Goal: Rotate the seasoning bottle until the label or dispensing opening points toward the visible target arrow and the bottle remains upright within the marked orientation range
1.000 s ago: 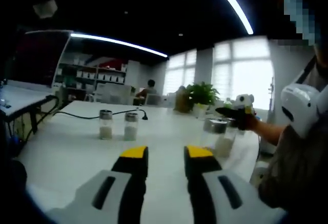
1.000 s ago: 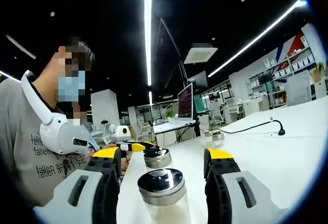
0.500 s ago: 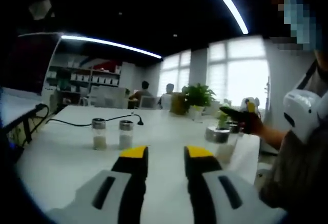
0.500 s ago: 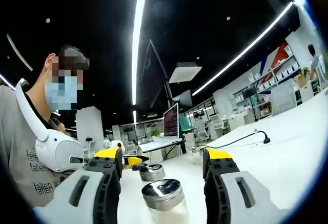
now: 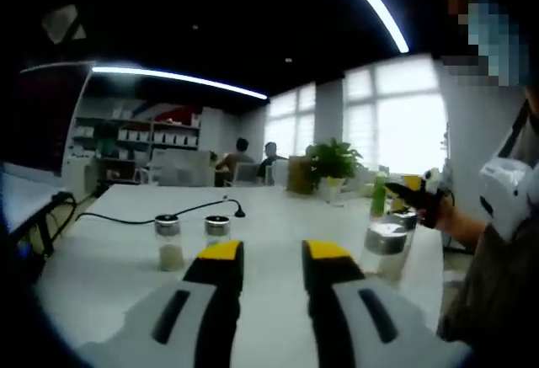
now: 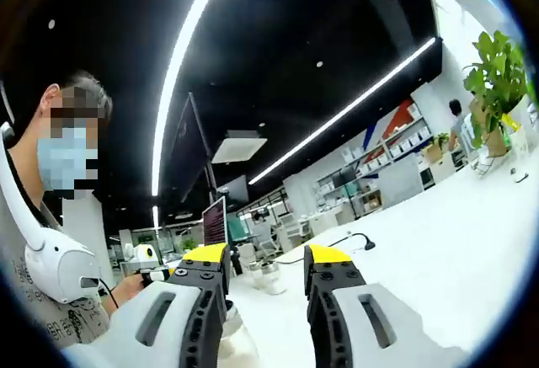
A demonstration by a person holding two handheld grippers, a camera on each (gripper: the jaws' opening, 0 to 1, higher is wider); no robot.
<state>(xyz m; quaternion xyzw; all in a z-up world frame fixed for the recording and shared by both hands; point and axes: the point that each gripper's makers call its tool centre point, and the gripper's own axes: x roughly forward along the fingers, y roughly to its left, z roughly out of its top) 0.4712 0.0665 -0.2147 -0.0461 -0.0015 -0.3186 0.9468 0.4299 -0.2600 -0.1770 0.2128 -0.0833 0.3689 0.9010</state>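
One seasoning bottle [image 5: 385, 250] stands right of the open, empty left claw [image 5: 265, 254]

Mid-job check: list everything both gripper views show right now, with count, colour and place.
seasoning bottles: two, clear with silver caps and pale contents, side by side on the table, left gripper view.
third bottle: one, clear with silver cap, at the table's right, near the right gripper.
table: one, white.
cable: one, black, across the table behind the bottle pair.
potted plant: one, green, far end of the table.
shelving: white, back wall.
seated people: two, far back.
monitor: one, lit, far desk, right gripper view.
left gripper: yellow-tipped, open, holding nothing.
right gripper: yellow-tipped; a bottle partly visible beside its left jaw.
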